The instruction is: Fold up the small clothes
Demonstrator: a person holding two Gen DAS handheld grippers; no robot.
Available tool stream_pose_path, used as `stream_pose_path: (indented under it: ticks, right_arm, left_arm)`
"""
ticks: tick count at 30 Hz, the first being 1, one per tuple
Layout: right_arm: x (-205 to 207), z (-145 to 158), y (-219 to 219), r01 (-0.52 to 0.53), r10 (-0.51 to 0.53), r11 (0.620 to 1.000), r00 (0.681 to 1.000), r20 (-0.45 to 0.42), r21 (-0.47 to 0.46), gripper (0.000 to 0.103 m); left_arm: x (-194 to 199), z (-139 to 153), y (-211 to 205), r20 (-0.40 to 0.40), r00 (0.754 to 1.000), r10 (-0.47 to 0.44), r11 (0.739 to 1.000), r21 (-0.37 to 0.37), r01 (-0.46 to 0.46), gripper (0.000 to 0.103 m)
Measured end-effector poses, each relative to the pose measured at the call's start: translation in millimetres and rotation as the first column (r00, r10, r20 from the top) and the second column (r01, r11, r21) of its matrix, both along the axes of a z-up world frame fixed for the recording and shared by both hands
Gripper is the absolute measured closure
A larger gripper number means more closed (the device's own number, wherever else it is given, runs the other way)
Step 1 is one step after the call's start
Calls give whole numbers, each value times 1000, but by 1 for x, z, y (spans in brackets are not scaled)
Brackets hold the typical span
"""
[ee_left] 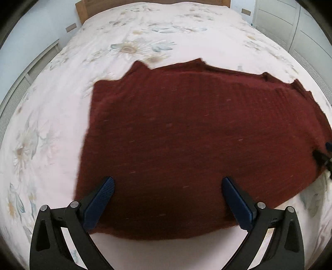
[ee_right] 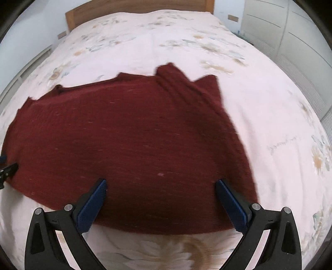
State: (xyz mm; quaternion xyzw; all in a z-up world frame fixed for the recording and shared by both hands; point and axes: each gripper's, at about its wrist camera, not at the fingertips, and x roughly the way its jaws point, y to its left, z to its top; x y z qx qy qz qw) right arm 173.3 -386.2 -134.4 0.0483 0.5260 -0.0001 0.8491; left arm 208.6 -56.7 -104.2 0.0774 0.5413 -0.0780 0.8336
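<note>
A dark red knitted garment [ee_left: 186, 135] lies spread flat on the bed, its near hem toward me; it also fills the right wrist view [ee_right: 134, 141]. My left gripper [ee_left: 168, 182] is open and empty, hovering over the garment's near left part. My right gripper [ee_right: 160, 183] is open and empty, hovering over the near right part. A folded sleeve or corner [ee_right: 186, 87] bunches at the garment's far right. The right gripper's tip [ee_left: 323, 157] shows at the edge of the left wrist view, and the left gripper's tip [ee_right: 7, 169] at the edge of the right wrist view.
The bed has a pale pink floral cover [ee_left: 145, 37] and a wooden headboard [ee_right: 134, 8] at the far end. White wardrobes [ee_right: 290, 37] stand to the right and a white slatted unit [ee_left: 25, 79] to the left.
</note>
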Motion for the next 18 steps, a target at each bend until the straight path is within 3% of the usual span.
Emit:
stream_pose_path:
  ticks: [8, 14, 18]
  right_arm:
    - [-5, -5, 3, -28, 28, 1000, 1000, 4, -2, 0]
    - [-19, 20, 10, -61, 61, 997, 998, 4, -41, 0]
    - [-33, 37, 10, -78, 79, 996, 997, 22, -51, 0]
  left_arm:
    - [-4, -7, 13, -5, 1000, 13, 999, -41, -13, 1]
    - [10, -2, 12, -100, 995, -11, 998, -68, 5, 1]
    - [15, 21, 23, -132, 991, -13, 994, -110, -1, 1]
